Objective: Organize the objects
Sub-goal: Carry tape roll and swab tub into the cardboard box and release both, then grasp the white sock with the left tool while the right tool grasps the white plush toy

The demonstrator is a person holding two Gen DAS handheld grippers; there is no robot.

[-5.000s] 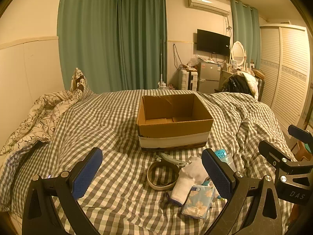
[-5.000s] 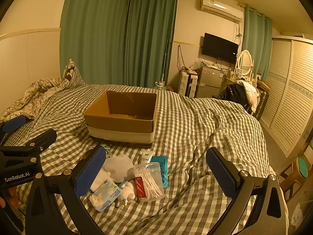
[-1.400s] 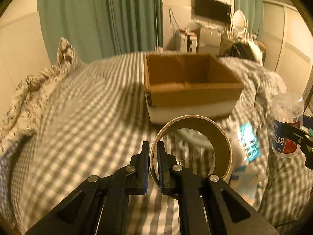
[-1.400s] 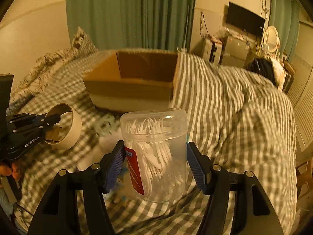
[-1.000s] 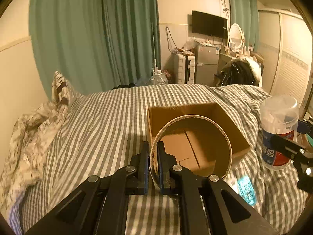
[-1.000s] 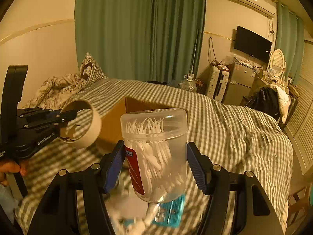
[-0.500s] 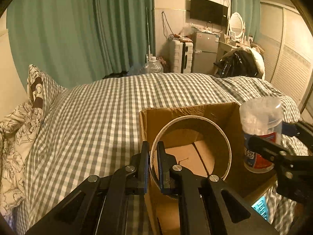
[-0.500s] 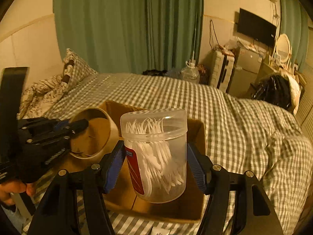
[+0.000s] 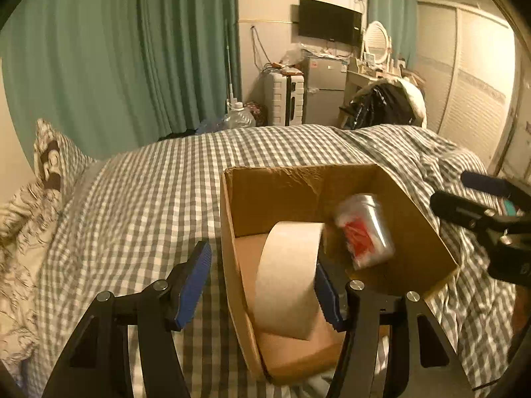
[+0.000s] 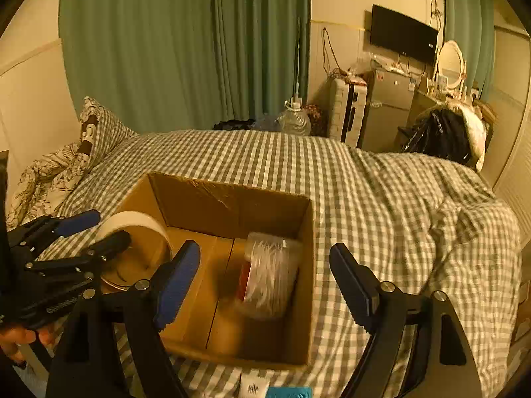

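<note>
While the left tool (image 9: pixel 262 278) gapes wide above the cardboard box (image 9: pixel 428 232), the tape roll (image 9: pixel 288 278) sits loose between its fingers. From the right wrist, the right tool (image 10: pixel 265 278) spreads empty, the swab jar (image 10: pixel 268 275) blurred inside the box on the bed (image 10: pixel 398 192).

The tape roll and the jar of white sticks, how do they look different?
The tape roll is a tan, solid-looking ring with a hollow middle; the jar is see-through plastic, filled with white sticks, with a red label. The tape roll is on the box's left side, the jar on its right. Both are blurred inside the cardboard box, with both grippers open.
</note>
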